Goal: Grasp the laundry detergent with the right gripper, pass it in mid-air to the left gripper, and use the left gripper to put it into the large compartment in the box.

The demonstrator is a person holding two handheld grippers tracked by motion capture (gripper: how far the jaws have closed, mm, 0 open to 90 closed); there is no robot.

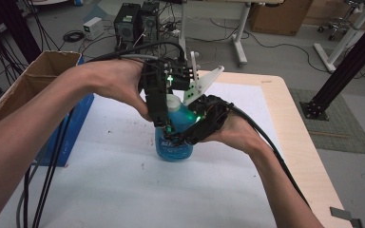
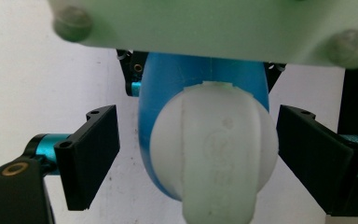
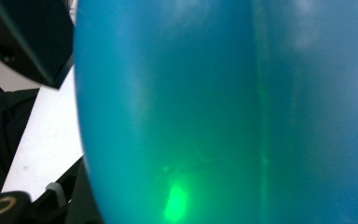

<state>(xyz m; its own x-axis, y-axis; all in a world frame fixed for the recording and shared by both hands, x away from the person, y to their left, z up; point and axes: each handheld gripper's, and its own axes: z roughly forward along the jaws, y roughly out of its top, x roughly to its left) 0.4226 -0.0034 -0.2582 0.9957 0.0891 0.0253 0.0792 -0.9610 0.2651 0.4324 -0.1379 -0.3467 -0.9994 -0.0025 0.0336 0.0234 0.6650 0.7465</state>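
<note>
A blue bottle (image 1: 173, 148) with a white cap (image 1: 172, 101) stands on the white sheet (image 1: 123, 180) in the middle of the table. My right gripper (image 1: 194, 130) comes in from the right and is shut on the bottle's body; in the right gripper view the blue bottle wall (image 3: 223, 112) sits very close to the camera. My left gripper (image 1: 164, 118) points down over the bottle's top. In the left gripper view its black pads (image 2: 88, 156) stand open on either side of the white cap (image 2: 214, 154), with a gap on the left side.
An open cardboard box (image 1: 38, 76) and a blue box (image 1: 78, 121) stand at the table's left edge. The bare wooden table edge (image 1: 297, 137) runs down the right. Computer towers (image 1: 128, 21) and cables lie on the floor behind, and a black frame post (image 1: 347, 61) stands at the right.
</note>
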